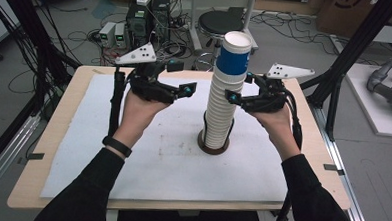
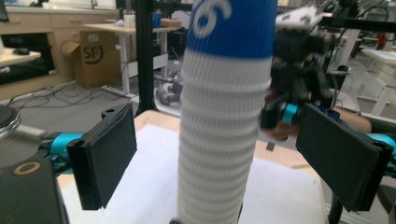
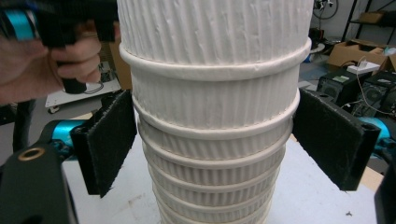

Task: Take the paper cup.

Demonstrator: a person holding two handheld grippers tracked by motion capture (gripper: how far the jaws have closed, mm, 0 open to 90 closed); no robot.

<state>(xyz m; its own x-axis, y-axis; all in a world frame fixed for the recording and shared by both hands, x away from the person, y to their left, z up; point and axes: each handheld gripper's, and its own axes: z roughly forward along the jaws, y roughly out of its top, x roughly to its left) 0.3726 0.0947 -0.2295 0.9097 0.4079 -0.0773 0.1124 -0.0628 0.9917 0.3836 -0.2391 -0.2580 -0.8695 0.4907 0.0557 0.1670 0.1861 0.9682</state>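
Note:
A tall stack of white ribbed paper cups (image 1: 220,114) stands on a dark round base (image 1: 213,148) in the middle of the white mat. Its top cup (image 1: 234,54) carries a blue band. My right gripper (image 1: 241,88) is at the stack's right side, about two thirds of the way up. In the right gripper view its jaws straddle the stack (image 3: 215,93), and the gripper (image 3: 215,140) is open, pads close to the cup walls. My left gripper (image 1: 181,79) hovers left of the stack, open. In the left gripper view the stack (image 2: 224,140) rises just ahead of the gripper (image 2: 217,154).
The white mat (image 1: 132,158) covers most of the wooden table (image 1: 48,134). Behind the table are a black stool (image 1: 220,21), electronics boxes (image 1: 143,18) and loose cables on the floor. Black frame posts (image 1: 346,62) stand at the right.

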